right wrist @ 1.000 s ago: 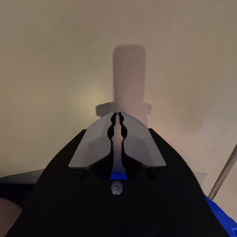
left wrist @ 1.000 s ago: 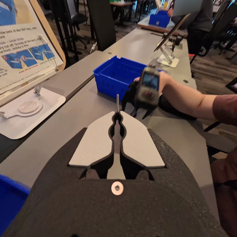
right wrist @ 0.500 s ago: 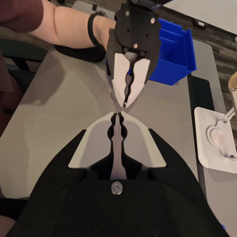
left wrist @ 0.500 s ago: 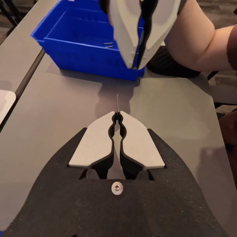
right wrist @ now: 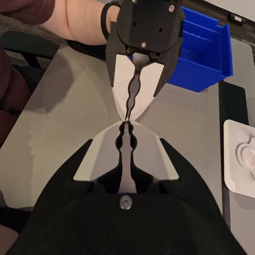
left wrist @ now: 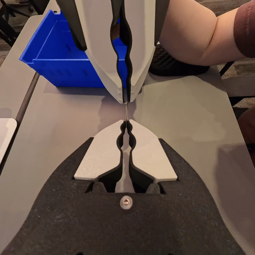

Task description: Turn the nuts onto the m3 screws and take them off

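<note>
My left gripper (left wrist: 126, 121) is shut on a thin m3 screw (left wrist: 126, 112) that sticks straight out past its tips. My right gripper (left wrist: 126, 101) comes in from above in the left wrist view, shut on a small nut (left wrist: 126, 102) that sits at the screw's free end. In the right wrist view my right gripper (right wrist: 126, 121) holds the nut (right wrist: 126, 121) tip to tip against the left gripper (right wrist: 127, 117). Both are held above the grey table (left wrist: 55, 124).
A blue bin (left wrist: 62, 66) stands on the table behind the grippers, also in the right wrist view (right wrist: 204, 55). A white stand base (right wrist: 240, 158) lies at the table's side. A person's forearm (left wrist: 200, 34) reaches in from the right. Left and right tips are no more than a few centimetres apart.
The two grippers have come together tip to tip; the nut now meets the end of the screw. A second ago the right gripper was off by the blue bin.
</note>
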The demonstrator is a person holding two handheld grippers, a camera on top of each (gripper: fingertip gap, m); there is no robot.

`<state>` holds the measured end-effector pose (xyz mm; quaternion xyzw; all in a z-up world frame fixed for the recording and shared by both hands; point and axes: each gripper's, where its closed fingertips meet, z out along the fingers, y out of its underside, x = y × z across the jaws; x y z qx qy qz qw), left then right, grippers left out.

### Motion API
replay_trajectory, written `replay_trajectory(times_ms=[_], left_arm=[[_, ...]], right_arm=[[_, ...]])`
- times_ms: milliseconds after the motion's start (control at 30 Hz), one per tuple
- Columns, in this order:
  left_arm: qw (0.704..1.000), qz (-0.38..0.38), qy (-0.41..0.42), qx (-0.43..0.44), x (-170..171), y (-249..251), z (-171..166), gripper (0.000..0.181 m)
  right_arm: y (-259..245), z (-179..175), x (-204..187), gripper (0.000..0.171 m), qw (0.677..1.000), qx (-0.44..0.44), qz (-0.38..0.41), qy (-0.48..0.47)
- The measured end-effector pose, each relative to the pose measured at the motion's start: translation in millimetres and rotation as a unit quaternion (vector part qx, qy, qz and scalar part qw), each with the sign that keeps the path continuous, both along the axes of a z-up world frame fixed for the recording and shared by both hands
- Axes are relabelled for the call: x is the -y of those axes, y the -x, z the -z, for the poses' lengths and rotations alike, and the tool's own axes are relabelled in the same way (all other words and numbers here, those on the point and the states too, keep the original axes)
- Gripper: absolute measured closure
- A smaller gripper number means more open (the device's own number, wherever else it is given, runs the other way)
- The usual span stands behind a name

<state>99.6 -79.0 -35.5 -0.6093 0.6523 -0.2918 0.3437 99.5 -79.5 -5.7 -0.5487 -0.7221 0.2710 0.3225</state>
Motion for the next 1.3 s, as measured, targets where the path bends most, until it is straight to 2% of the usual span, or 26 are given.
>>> replay_trajectory(times_ms=[200, 333, 500, 667, 867, 1000, 1167, 1300], left_arm=[[0.999, -0.009, -0.032, -0.029, -1.3, -0.3, 6.3, 0.179], [0.997, -0.060, -0.038, -0.030, -16.1, 2.1, 4.9, 0.179], [0.992, -0.112, -0.038, -0.044, -30.3, 8.3, 6.9, 0.179], [0.990, -0.120, -0.046, -0.052, -32.1, 9.3, 8.3, 0.179], [0.993, -0.114, -0.035, -0.019, -28.6, 6.7, -3.5, 0.179], [0.992, -0.121, -0.042, 0.005, -30.9, 8.0, -13.8, 0.179], [0.988, -0.120, -0.036, 0.094, -29.9, 5.2, -42.7, 0.179], [0.975, -0.114, -0.039, 0.184, -26.7, 6.3, -72.2, 0.179]], right_arm=[[-0.6, 5.5, 2.2, 0.165, 1.000, 0.018, 0.002, 0.006], [1.3, 4.3, -12.9, 0.165, 0.996, 0.021, 0.072, 0.047], [5.2, 7.4, -29.4, 0.165, 0.974, 0.035, 0.184, 0.127], [7.5, 7.9, -31.2, 0.165, 0.958, 0.033, 0.229, 0.172], [11.0, 0.9, -26.6, 0.163, 0.961, 0.014, 0.208, 0.182], [9.3, -7.3, -29.7, 0.149, 0.968, -0.001, 0.205, 0.147], [12.8, -49.9, -34.6, 0.142, 0.976, -0.125, 0.158, 0.089], [13.9, -80.8, -27.0, 0.142, 0.968, -0.225, 0.098, 0.060]])
